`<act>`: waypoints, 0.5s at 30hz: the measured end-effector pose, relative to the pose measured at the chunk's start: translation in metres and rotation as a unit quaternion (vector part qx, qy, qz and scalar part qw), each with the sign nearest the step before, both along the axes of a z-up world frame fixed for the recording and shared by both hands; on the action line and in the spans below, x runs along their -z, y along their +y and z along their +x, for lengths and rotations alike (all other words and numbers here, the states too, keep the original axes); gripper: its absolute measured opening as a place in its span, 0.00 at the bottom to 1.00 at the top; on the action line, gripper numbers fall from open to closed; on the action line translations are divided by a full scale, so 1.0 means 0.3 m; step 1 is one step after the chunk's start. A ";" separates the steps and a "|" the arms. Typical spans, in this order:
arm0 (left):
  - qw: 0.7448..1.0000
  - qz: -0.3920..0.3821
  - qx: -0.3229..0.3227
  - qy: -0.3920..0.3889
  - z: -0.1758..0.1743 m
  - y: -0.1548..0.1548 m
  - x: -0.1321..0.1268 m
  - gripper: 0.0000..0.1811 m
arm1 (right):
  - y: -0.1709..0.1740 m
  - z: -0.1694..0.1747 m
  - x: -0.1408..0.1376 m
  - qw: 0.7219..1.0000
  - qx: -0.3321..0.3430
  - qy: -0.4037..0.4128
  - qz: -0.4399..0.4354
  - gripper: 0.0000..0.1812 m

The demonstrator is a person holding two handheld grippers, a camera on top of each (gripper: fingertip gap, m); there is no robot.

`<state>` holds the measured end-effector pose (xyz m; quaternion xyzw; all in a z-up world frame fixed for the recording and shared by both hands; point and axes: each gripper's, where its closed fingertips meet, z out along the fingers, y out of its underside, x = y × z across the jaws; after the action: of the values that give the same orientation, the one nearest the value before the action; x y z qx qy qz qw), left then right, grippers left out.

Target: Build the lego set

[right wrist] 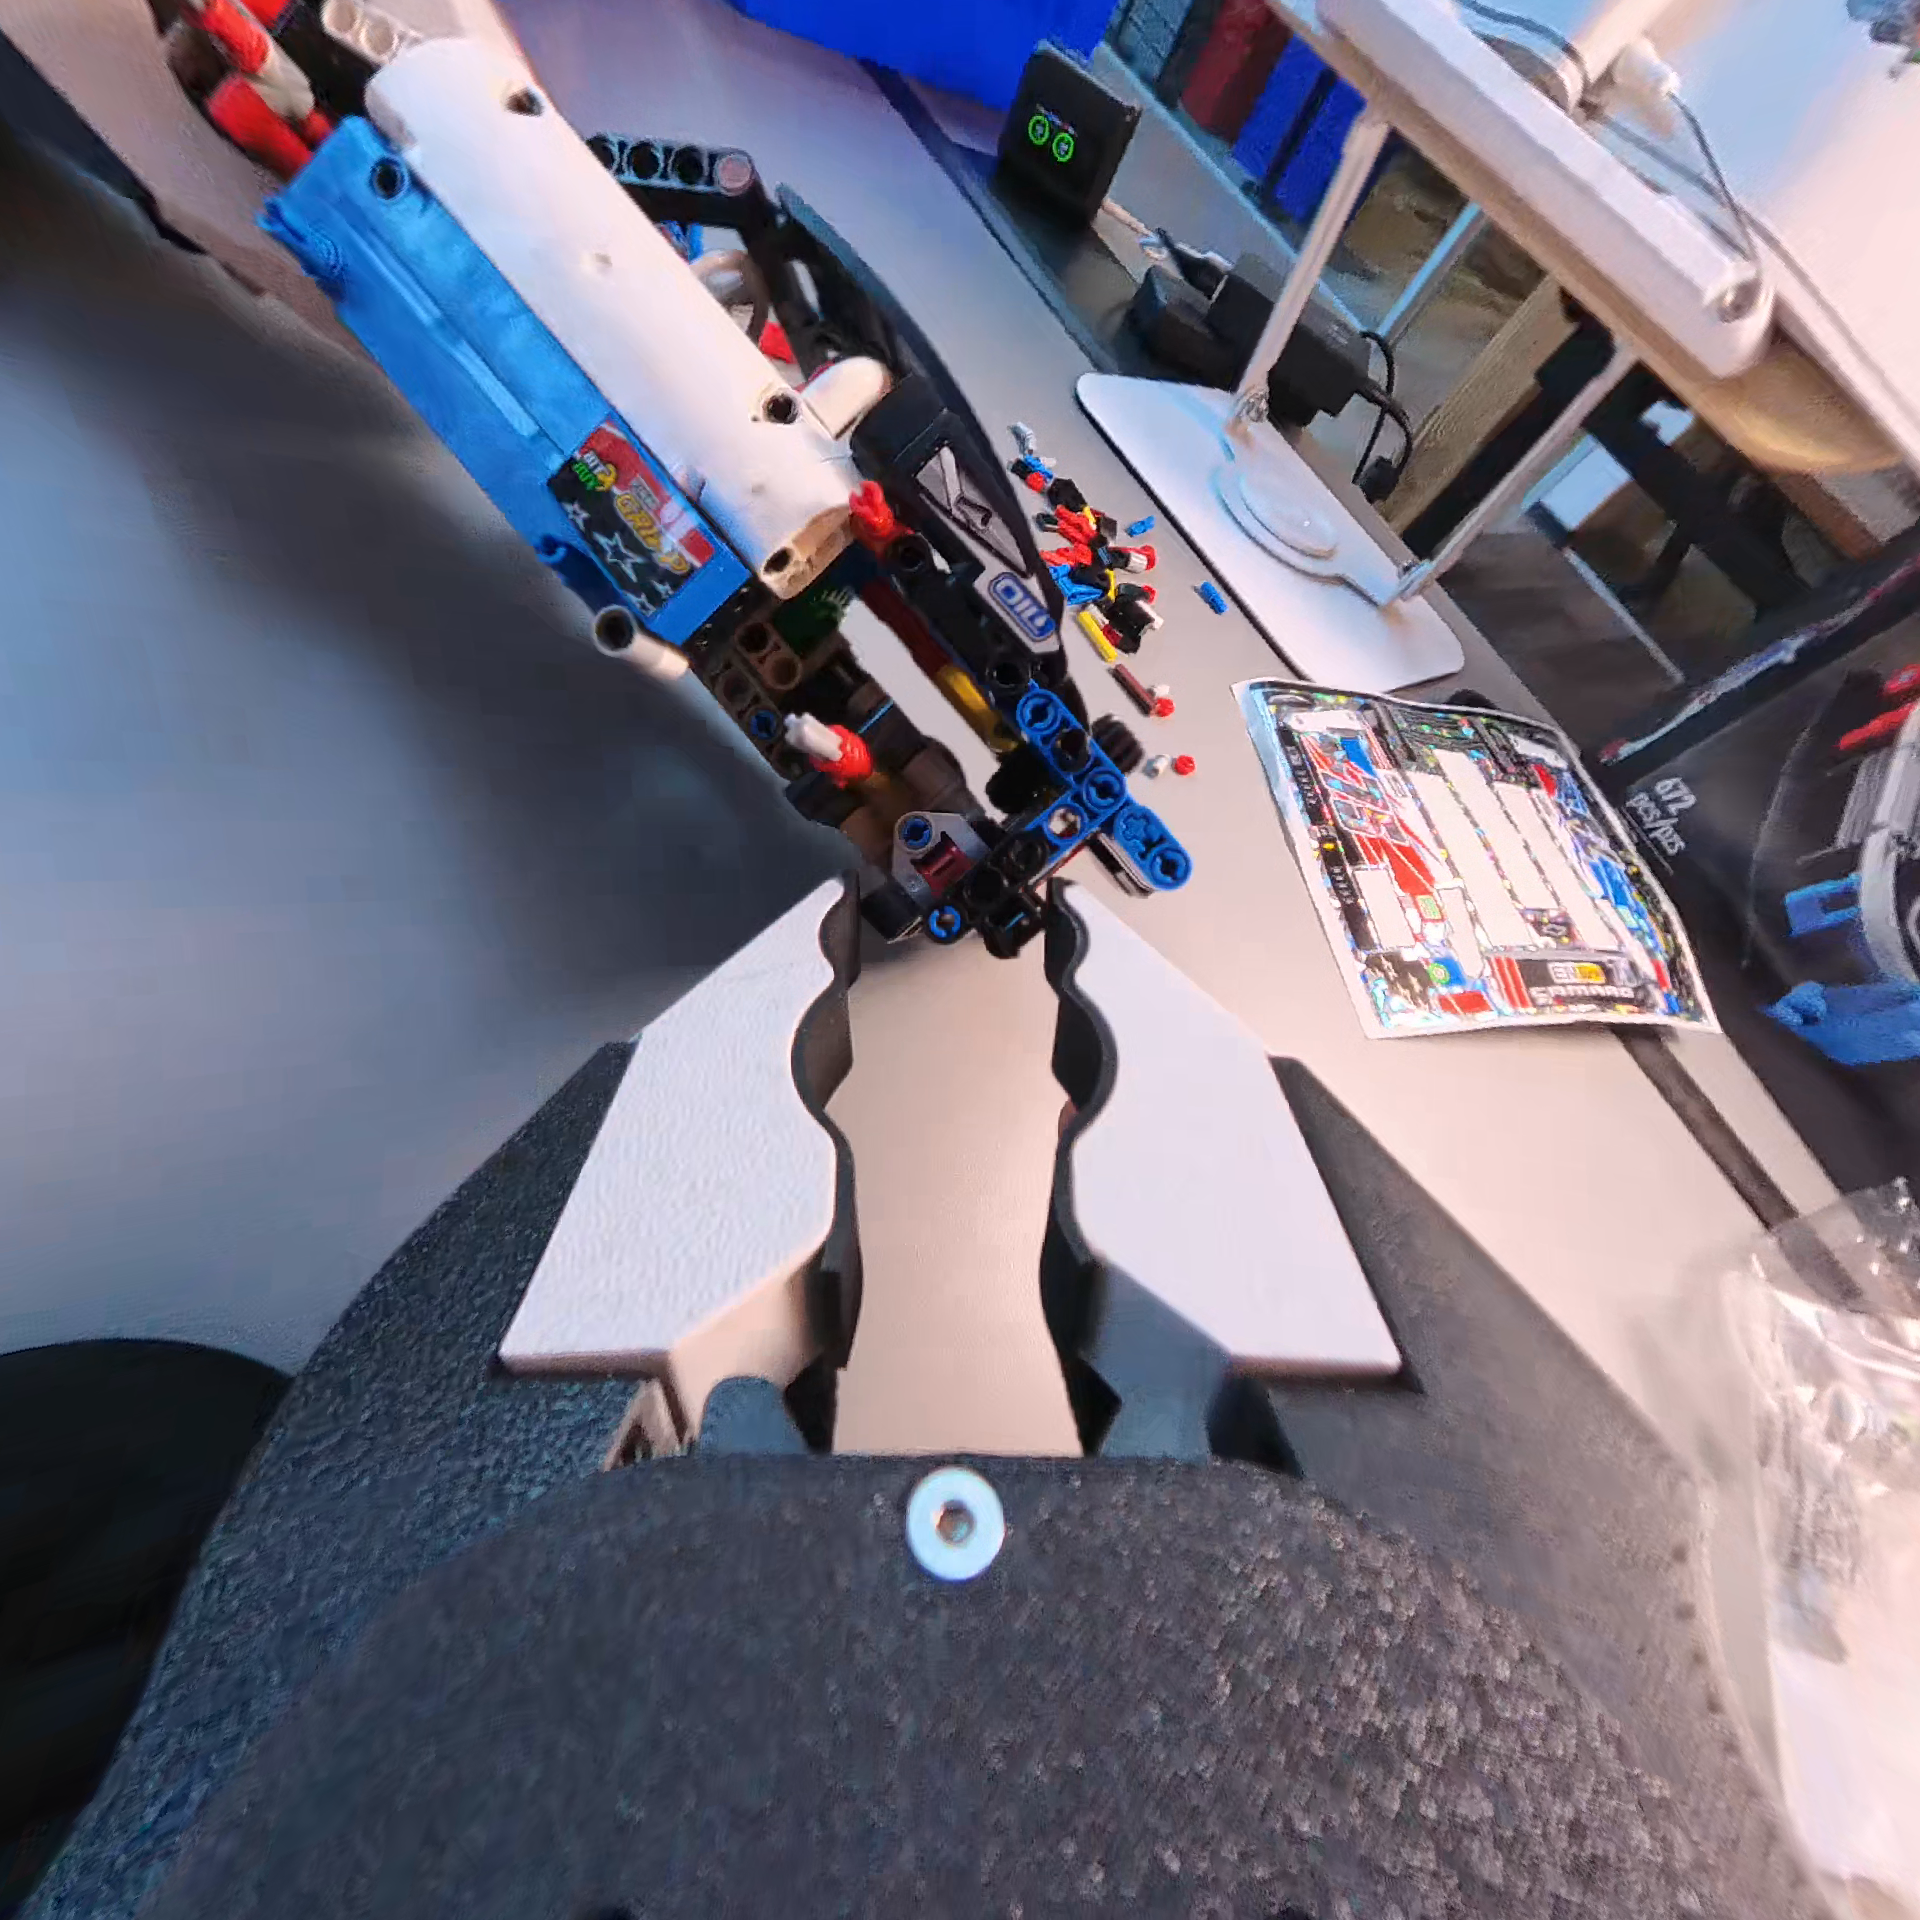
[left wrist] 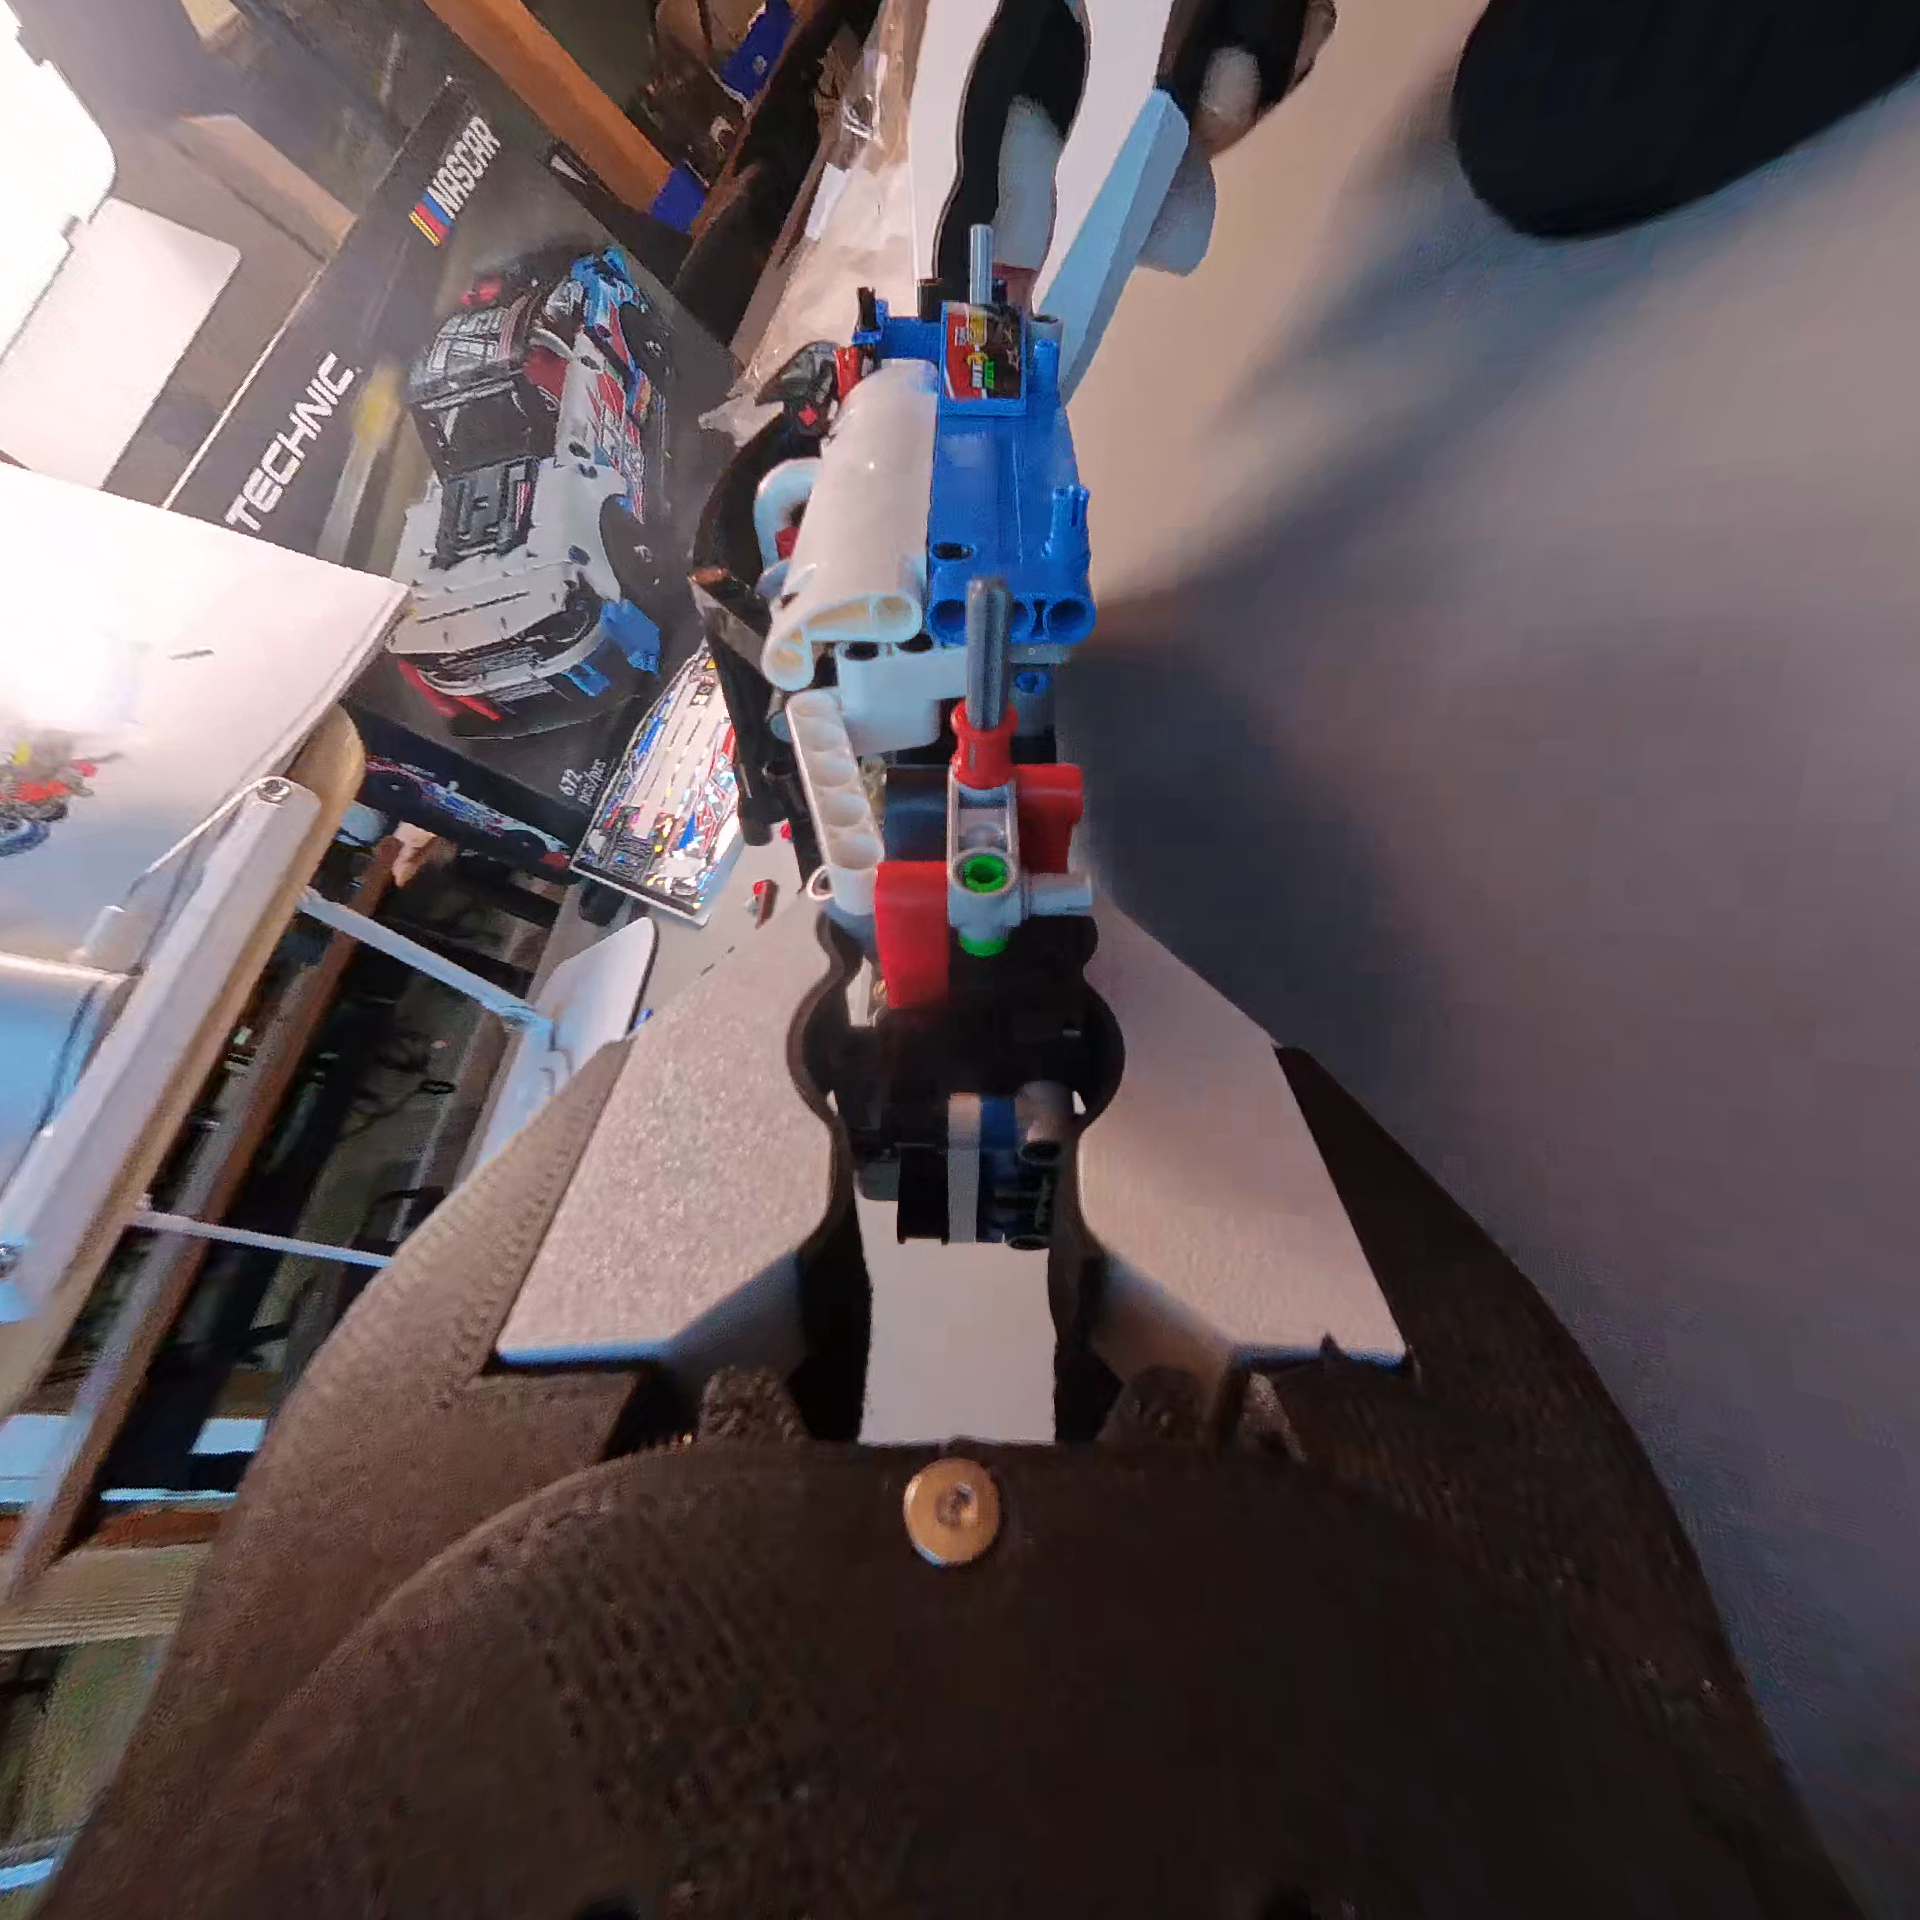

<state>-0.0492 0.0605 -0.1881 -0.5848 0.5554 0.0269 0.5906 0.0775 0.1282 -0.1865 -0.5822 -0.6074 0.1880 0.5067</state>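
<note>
Gripping the black near end of a half-built lego car [left wrist: 940, 582], the left gripper [left wrist: 961, 1049] has its fingers closed narrowly on the model and holds it pointing away from the camera. Nearest the fingers sit red blocks and a grey connector with a green pin; beyond them come a white curved panel and a blue panel bearing a small sticker. A grey axle stands at the far tip.

From the opposite end, the right gripper [right wrist: 951, 904] has its fingers [right wrist: 727, 1101] slightly parted at the model's black and blue beam end; whether the tips touch it cannot be told.

Past the model, on the pale desk [right wrist: 1403, 1195], lie a scatter of small loose pieces [right wrist: 1096, 566] and a sticker sheet [right wrist: 1465, 862] printed with colourful decals. A white lamp base [right wrist: 1278, 520] stands just behind them. Clear plastic bags [right wrist: 1829, 1403] are cut off at the right edge.

Farthest off, the dark set box [left wrist: 468, 436] shows a picture of a white, blue and black race car, with brand lettering along its side. Motion blur softens both views.
</note>
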 end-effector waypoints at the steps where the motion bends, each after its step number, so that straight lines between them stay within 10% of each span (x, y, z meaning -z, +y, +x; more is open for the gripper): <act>1: 1.000 0.014 0.000 0.017 -0.009 0.001 0.009 0.20 | -0.006 -0.004 0.008 1.000 -0.004 -0.001 0.012 0.18; 9: 0.993 -0.094 -0.003 0.069 -0.052 -0.015 0.112 0.42 | -0.035 -0.003 0.070 0.998 -0.005 -0.003 0.057 0.18; 15: 0.960 -0.277 0.010 -0.047 -0.112 -0.104 0.091 0.53 | -0.034 0.024 0.106 0.998 -0.007 -0.036 0.058 0.18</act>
<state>-0.0827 0.0292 -0.2153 -0.7204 0.5188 -0.1613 0.4311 0.0847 0.1181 -0.2184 -0.5538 -0.6394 0.1348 0.5161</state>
